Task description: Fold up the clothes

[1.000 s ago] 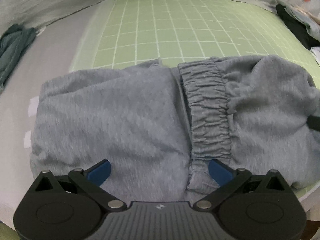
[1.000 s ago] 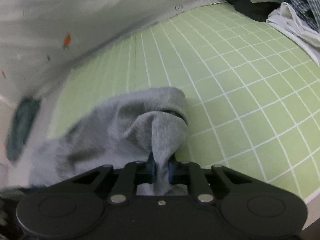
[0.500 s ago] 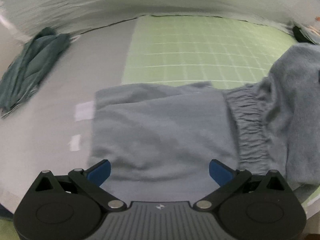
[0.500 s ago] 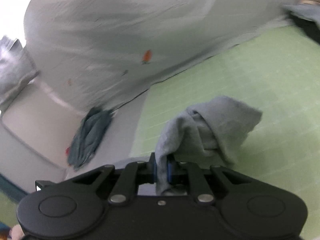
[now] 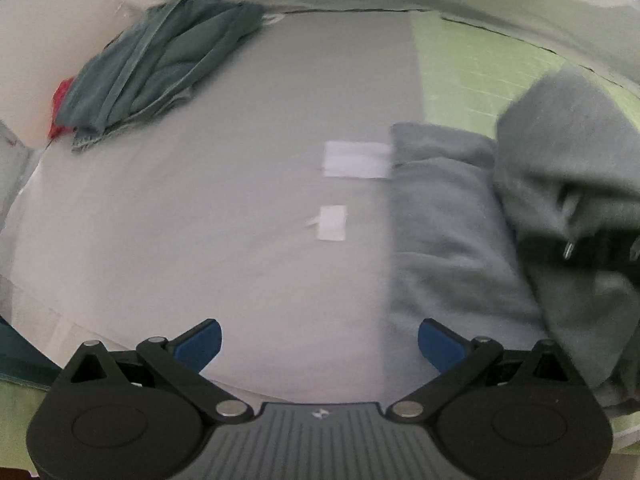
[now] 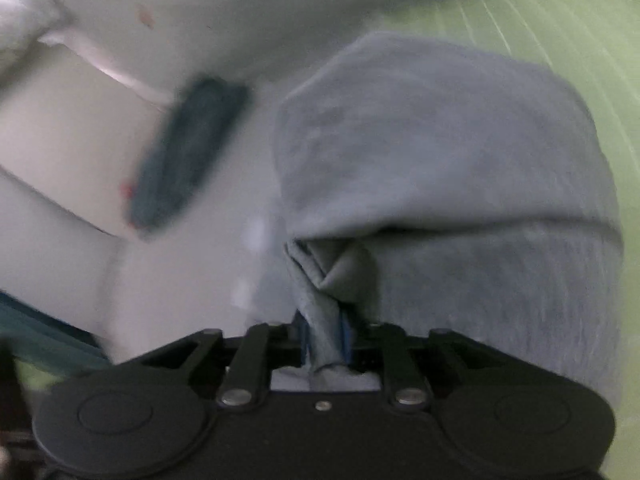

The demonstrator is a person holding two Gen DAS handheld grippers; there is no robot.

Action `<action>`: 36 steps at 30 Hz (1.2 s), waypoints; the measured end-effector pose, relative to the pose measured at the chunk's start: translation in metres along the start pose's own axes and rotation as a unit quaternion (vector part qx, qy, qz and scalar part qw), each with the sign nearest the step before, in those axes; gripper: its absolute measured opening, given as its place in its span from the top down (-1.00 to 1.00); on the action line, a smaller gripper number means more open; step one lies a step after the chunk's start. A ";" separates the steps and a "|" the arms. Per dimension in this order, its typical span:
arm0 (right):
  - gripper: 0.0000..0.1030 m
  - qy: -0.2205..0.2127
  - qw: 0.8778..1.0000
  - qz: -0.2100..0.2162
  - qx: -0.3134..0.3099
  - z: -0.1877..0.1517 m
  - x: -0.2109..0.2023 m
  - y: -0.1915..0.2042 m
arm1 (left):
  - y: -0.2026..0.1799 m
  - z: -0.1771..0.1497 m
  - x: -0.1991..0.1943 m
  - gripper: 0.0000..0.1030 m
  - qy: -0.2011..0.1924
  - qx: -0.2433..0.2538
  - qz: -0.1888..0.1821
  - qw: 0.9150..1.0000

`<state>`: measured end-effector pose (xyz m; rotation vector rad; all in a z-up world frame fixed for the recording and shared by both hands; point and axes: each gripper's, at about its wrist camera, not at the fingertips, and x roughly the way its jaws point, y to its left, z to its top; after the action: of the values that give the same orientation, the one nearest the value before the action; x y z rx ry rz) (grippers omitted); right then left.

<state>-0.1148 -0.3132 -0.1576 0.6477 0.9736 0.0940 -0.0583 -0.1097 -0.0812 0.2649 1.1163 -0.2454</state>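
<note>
Grey fleece sweatpants [image 5: 452, 240] lay on our right of the grey table [image 5: 200, 220]; our right gripper [image 6: 324, 344] pinched a bunched corner, our left gripper [image 5: 320, 340] gaped empty. We judged it best to lay that flap squarely over.

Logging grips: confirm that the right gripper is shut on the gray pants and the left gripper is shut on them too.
Half right. The right gripper is shut on the gray pants, as the right wrist view shows. The left gripper is open and holds nothing, as the left wrist view shows.
</note>
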 end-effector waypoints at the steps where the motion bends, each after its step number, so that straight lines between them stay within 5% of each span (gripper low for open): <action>1: 0.48 -0.004 1.000 0.003 0.006 -0.003 -0.003 -0.001 | 0.004 0.001 0.001 -1.00 0.000 -0.002 -0.001 1.000; 5: -0.58 -0.027 0.999 0.030 0.024 -0.001 -0.037 -0.001 | 0.004 0.012 0.001 -1.00 -0.009 -0.003 -0.016 1.000; 6: -0.65 -0.041 0.998 0.033 0.023 0.001 -0.049 -0.001 | 0.003 0.015 0.000 -1.00 -0.015 -0.006 -0.022 1.000; 10: -0.75 -0.112 0.993 0.021 0.028 0.004 -0.099 -0.017 | -0.009 0.026 -0.010 -1.00 -0.038 -0.020 -0.056 0.997; 13: -0.91 -0.163 0.984 -0.042 0.049 0.001 -0.128 -0.039 | -0.026 0.032 -0.015 -1.00 -0.042 -0.016 -0.081 0.996; 16: -0.91 -0.154 0.976 -0.152 0.031 -0.002 -0.136 -0.058 | -0.044 0.037 -0.018 -0.99 -0.044 -0.012 -0.106 0.993; 19: -0.91 -0.152 0.974 -0.161 0.052 -0.011 -0.147 -0.079 | -0.064 0.034 -0.016 -0.96 -0.032 0.002 -0.135 0.990; 31: -0.91 -0.115 0.978 -0.164 0.059 -0.029 -0.160 -0.111 | -0.108 0.019 0.001 -0.30 0.019 0.022 -0.126 0.992; 34: -0.91 -0.107 0.980 -0.155 0.063 -0.028 -0.159 -0.118 | -0.113 0.010 -0.002 -0.01 0.029 0.024 -0.120 0.992; 36: -0.91 -0.100 0.982 -0.149 0.058 -0.026 -0.156 -0.119 | -0.116 0.005 -0.006 0.54 0.022 0.029 -0.118 0.992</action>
<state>-0.2493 -0.4528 -0.1177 0.5992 0.8760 -0.2904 -0.0943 -0.2204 -0.0832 0.1902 1.1865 -0.4856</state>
